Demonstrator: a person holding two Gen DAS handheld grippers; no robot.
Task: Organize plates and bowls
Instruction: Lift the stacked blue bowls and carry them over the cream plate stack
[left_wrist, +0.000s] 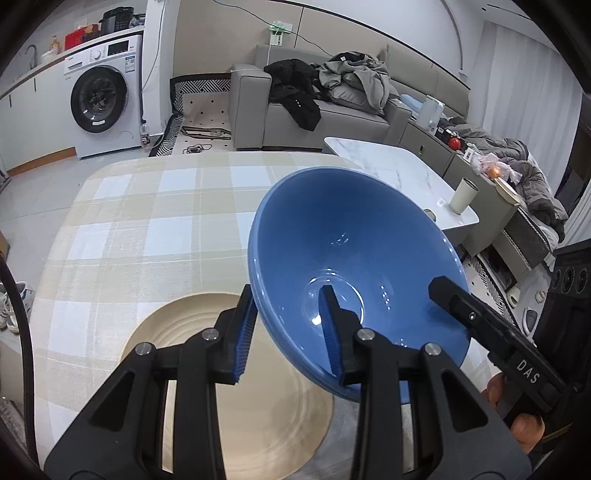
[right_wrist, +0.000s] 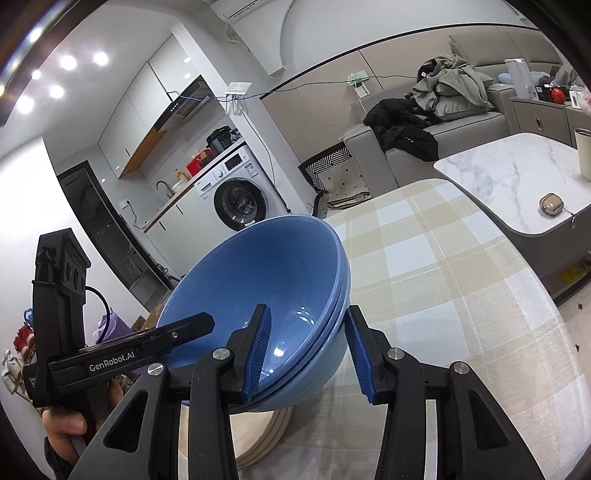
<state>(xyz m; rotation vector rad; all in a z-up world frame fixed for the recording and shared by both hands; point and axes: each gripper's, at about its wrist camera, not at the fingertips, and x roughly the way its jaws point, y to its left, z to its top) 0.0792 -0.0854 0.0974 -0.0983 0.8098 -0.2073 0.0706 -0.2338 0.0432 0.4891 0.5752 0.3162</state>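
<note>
Blue bowls (left_wrist: 354, 258), nested, tilted above the beige plates (left_wrist: 236, 369) on the checked table (left_wrist: 147, 221). Clamped at opposite rims by left gripper (left_wrist: 291, 332) and right gripper (right_wrist: 306, 350), both nearly closed. Stacking done, putting down still left.

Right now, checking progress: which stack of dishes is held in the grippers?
The blue bowls, tilted, pinched by the left gripper and right gripper; the beige plates lie flat underneath.
</note>
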